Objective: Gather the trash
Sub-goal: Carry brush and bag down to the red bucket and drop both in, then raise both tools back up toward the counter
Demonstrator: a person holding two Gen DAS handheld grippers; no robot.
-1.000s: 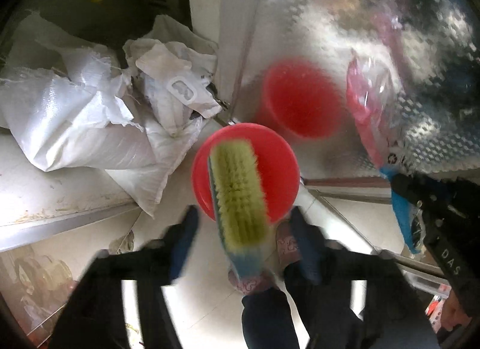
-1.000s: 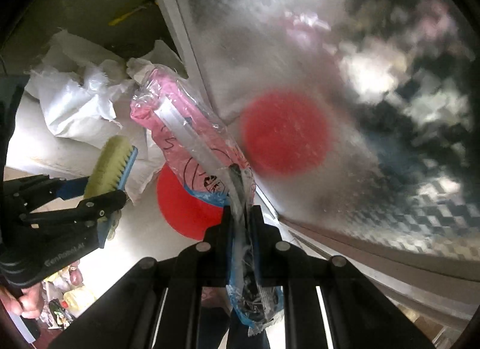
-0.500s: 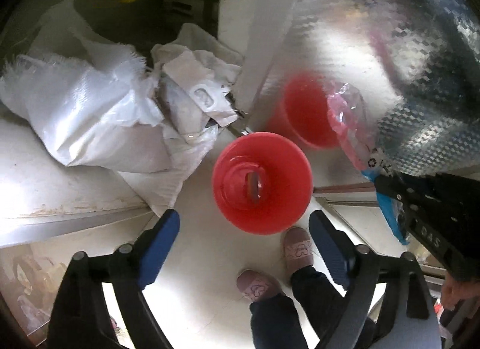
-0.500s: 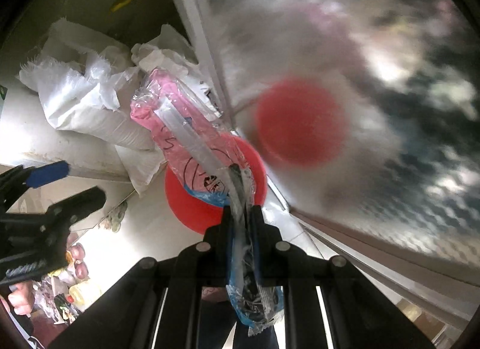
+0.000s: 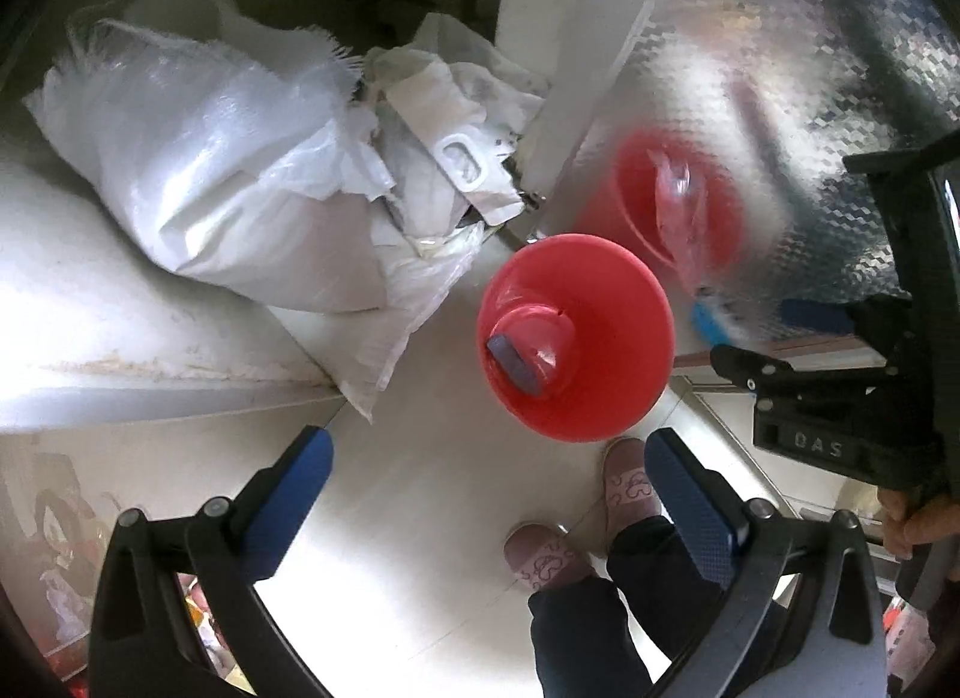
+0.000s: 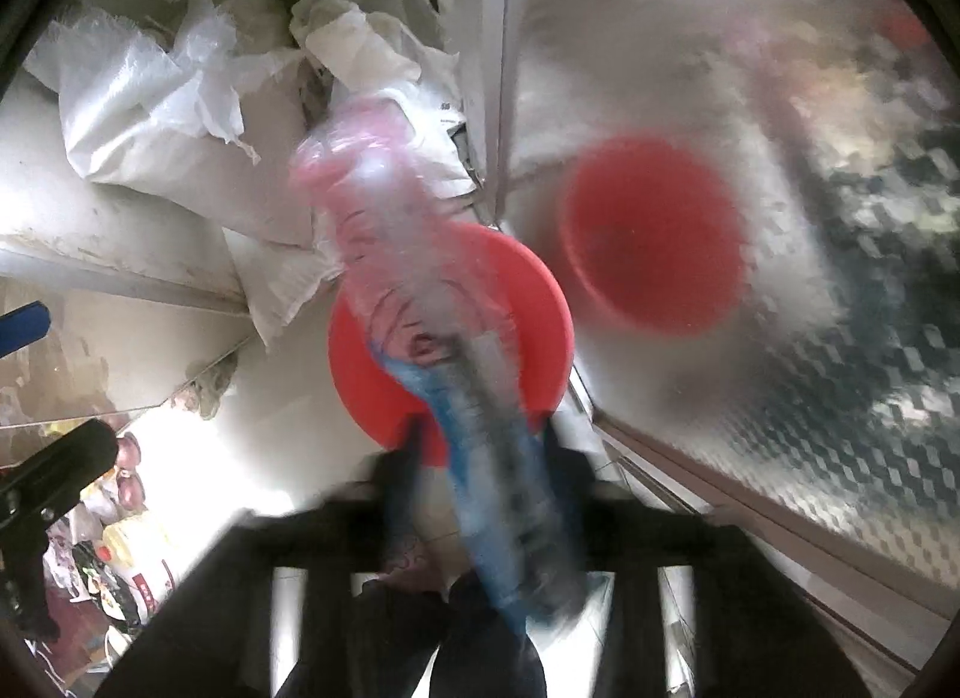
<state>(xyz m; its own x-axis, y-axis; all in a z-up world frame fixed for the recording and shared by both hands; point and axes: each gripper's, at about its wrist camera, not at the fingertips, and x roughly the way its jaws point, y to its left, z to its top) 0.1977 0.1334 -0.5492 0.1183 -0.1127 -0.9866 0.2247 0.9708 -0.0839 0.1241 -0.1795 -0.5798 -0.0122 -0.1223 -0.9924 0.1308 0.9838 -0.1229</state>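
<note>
Lengthwise, the plastic wrapper [image 6: 414, 302] points away from right tongs [image 6: 480, 434].

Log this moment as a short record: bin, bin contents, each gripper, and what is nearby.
bin: red bin on the pale floor, beside the patterned glass door
bin contents: a brush lying at the bottom
left gripper: left gripper open, holding nothing, above the floor near the bin
right gripper: right gripper blurred, plastic wrapper between its fingers over the bin
nearby: white sacks piled left of the bin
</note>
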